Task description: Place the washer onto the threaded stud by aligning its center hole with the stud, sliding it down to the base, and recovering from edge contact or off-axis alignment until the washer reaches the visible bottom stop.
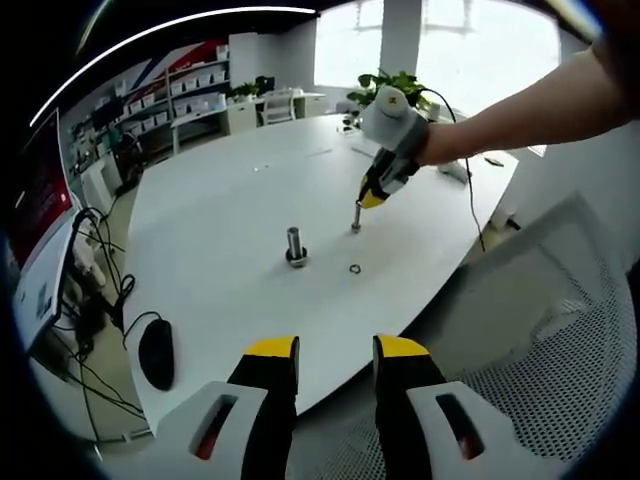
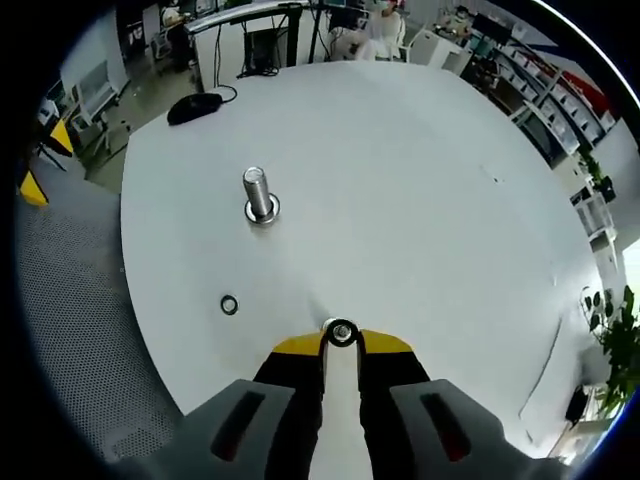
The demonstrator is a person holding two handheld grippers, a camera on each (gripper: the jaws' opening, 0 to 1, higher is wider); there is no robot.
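the right gripper [image 2: 341,340] has its yellow tips pinched on a small upright stud [image 2: 341,332], seen end-on with a ring at its top; from the left gripper view the same gripper [image 1: 372,197] grips that stud [image 1: 356,216] from above, its foot on the table [image 1: 230,190]. whether a washer is already on it i can't tell. a loose washer [image 2: 229,304] lies flat on the table, apart from both studs, and a bigger threaded stud [image 2: 258,195] stands on its base further off. the left gripper [image 1: 336,352] hangs back over the table edge, jaws parted, holding nothing. the risk, i'd say, is the slim stud tipping or skating on the smooth white top if the grip twists, or a washer catching on the thread edge if it comes in off-axis. around us: a mesh chair [image 1: 560,330], a black mouse [image 1: 156,352] with cables, shelves, and a plant [image 1: 385,88] by the bright window.
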